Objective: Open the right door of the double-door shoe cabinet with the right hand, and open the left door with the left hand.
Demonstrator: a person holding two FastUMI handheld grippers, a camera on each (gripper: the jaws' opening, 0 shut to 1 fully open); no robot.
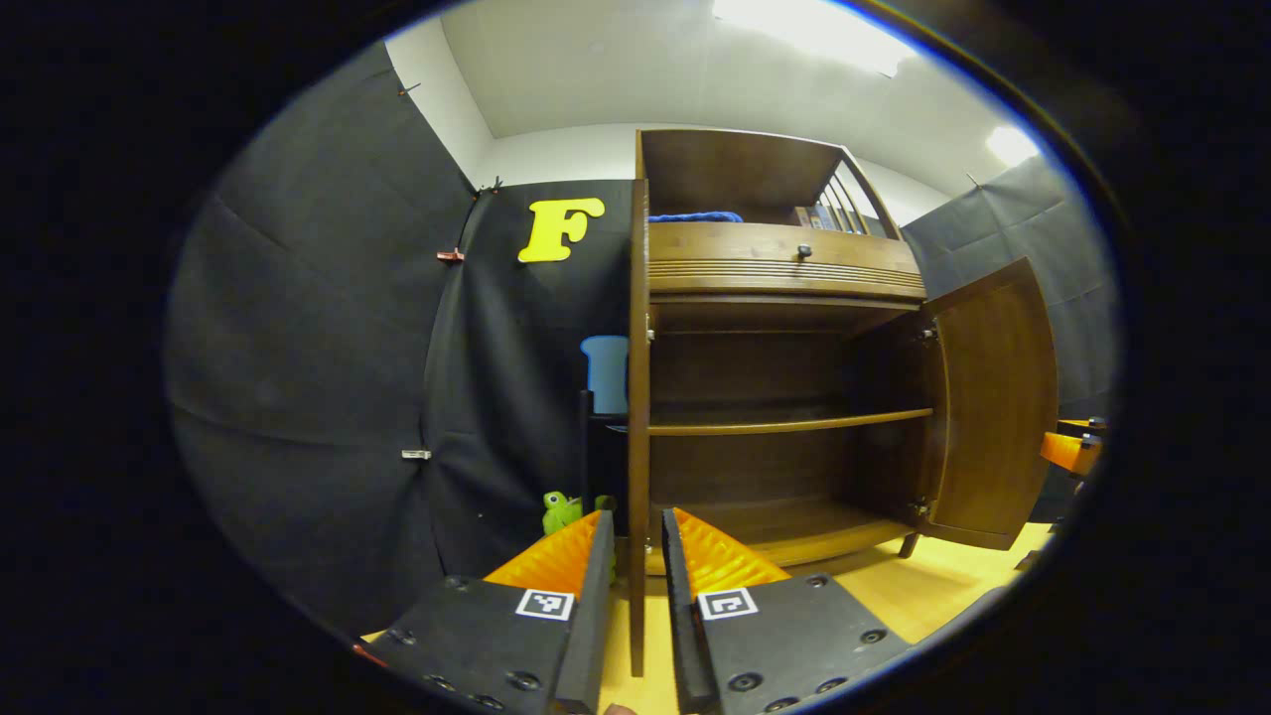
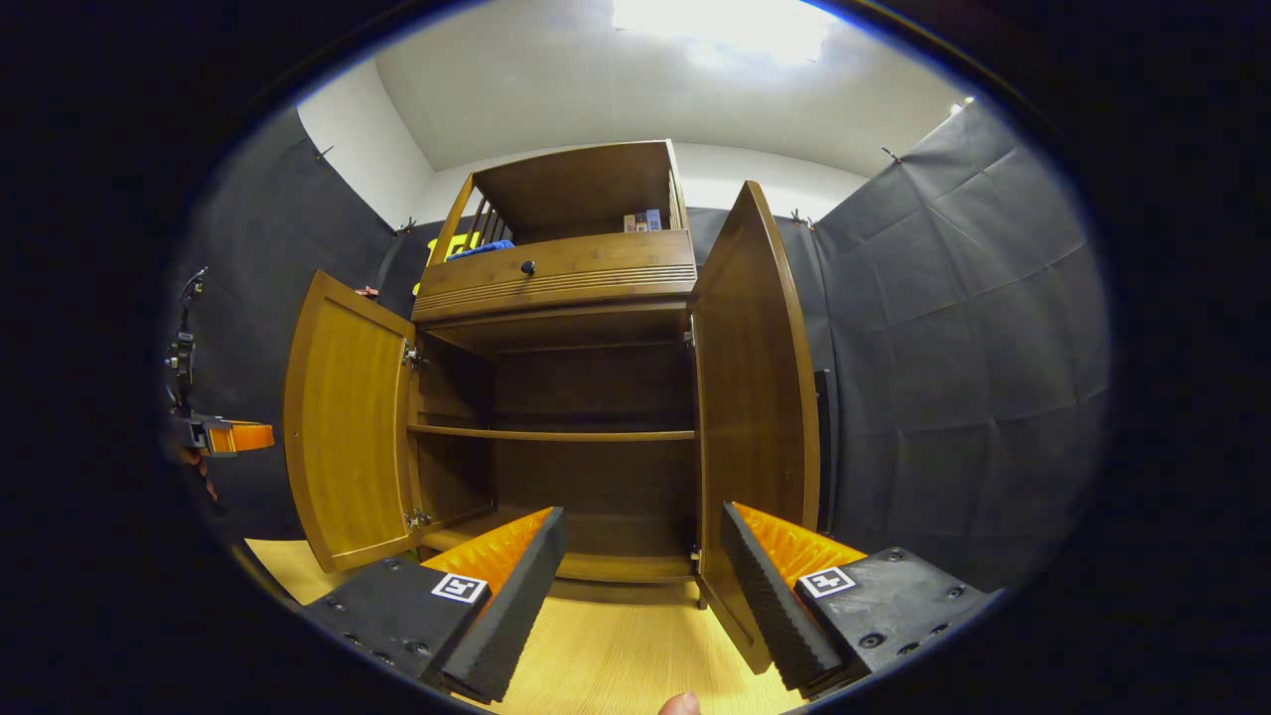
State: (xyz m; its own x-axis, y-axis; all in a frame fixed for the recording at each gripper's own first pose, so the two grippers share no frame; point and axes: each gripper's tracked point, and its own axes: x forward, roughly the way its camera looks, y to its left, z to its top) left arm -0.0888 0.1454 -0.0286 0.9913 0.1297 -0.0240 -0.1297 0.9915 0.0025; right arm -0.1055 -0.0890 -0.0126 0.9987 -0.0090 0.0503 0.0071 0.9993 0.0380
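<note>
The brown wooden shoe cabinet (image 2: 556,268) stands with both doors swung out and its inner shelf (image 2: 551,434) bare. In the left gripper view the left door (image 1: 638,397) shows edge-on, lined up with the narrow gap of my left gripper (image 1: 636,516); a sliver of floor shows on each side of it. The right door (image 1: 993,397) hangs wide open. In the right gripper view my right gripper (image 2: 643,511) is open wide, its right finger beside the lower free edge of the right door (image 2: 755,397). The left gripper (image 2: 238,437) sits just off the outer edge of the left door (image 2: 348,427).
Above the doors is a drawer with a dark knob (image 1: 802,252); a blue cloth (image 1: 695,216) lies on the top shelf. A pale blue object (image 1: 604,372) and a green toy (image 1: 561,511) sit left of the cabinet. The floor (image 2: 616,645) is light wood.
</note>
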